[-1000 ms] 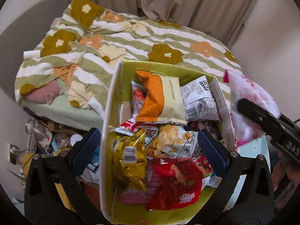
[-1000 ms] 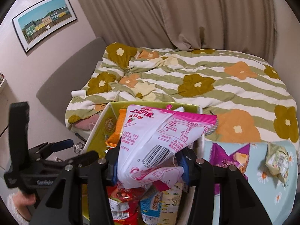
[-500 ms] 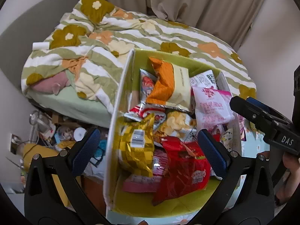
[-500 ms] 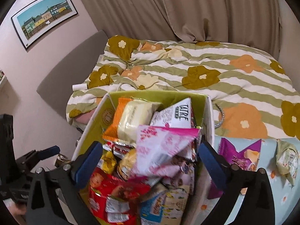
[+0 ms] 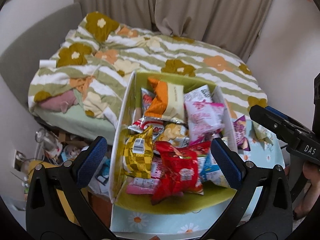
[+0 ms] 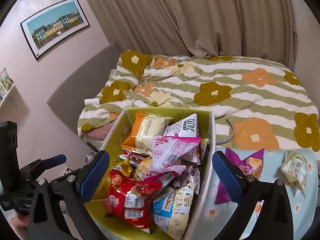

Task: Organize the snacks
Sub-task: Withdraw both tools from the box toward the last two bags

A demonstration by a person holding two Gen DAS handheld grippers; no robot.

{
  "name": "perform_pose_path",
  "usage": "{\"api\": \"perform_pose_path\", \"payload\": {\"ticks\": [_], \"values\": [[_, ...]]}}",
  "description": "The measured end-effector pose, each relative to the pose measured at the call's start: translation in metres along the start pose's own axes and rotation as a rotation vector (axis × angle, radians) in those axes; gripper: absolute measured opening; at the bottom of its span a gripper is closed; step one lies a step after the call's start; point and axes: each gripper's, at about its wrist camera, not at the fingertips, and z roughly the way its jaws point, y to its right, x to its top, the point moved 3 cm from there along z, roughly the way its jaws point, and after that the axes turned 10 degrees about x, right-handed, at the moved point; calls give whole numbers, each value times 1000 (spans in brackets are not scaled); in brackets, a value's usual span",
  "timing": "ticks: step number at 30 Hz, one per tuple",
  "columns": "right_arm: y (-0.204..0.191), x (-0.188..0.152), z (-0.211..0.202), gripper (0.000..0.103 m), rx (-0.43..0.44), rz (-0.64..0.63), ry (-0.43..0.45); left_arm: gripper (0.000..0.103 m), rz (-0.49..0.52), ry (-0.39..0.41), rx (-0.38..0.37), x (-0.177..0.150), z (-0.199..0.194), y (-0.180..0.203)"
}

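A green-lined box (image 5: 218,98) (image 6: 211,132) full of snack bags stands on a daisy-print table. A pink-and-white bag (image 5: 202,118) (image 6: 172,152) lies loose on top of the pile, near the box's right wall. My right gripper (image 6: 161,169) hangs open above the box with nothing between its fingers; its black body (image 5: 290,132) shows at the right of the left wrist view. My left gripper (image 5: 158,156) is open too, empty, over the near end of the box. On the table right of the box lie a purple bag (image 6: 246,164) (image 5: 241,132) and a pale green bag (image 6: 294,170).
A bed with a striped floral quilt (image 6: 220,88) lies right behind the box and table. Clutter on the floor (image 5: 52,146) fills the gap left of the box. Beige curtains (image 6: 200,20) hang behind the bed.
My right gripper opened and let the pink-and-white bag drop onto the pile in the box. Both grippers then pulled back and up from the box.
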Motion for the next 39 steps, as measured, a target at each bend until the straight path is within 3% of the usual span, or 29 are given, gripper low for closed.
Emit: {"api": "perform_pose_path", "payload": {"ticks": [5, 12, 20, 27, 33, 39], "values": [[-2, -5, -43, 102, -15, 20, 63, 103, 45, 70, -14, 0, -35, 16], [24, -21, -109, 102, -169, 77, 140, 103, 137, 107, -91, -6, -49, 58], [84, -41, -162, 102, -228, 179, 188, 103, 216, 92, -166, -17, -52, 128], [146, -49, -180, 102, -237, 202, 150, 103, 242, 23, -190, -26, -29, 211], [207, -47, -177, 102, -204, 188, 87, 103, 240, -51, -138, -31, 12, 272], [266, -50, -153, 103, -154, 160, 1, 103, 215, -119, -26, -34, 69, 308]]}}
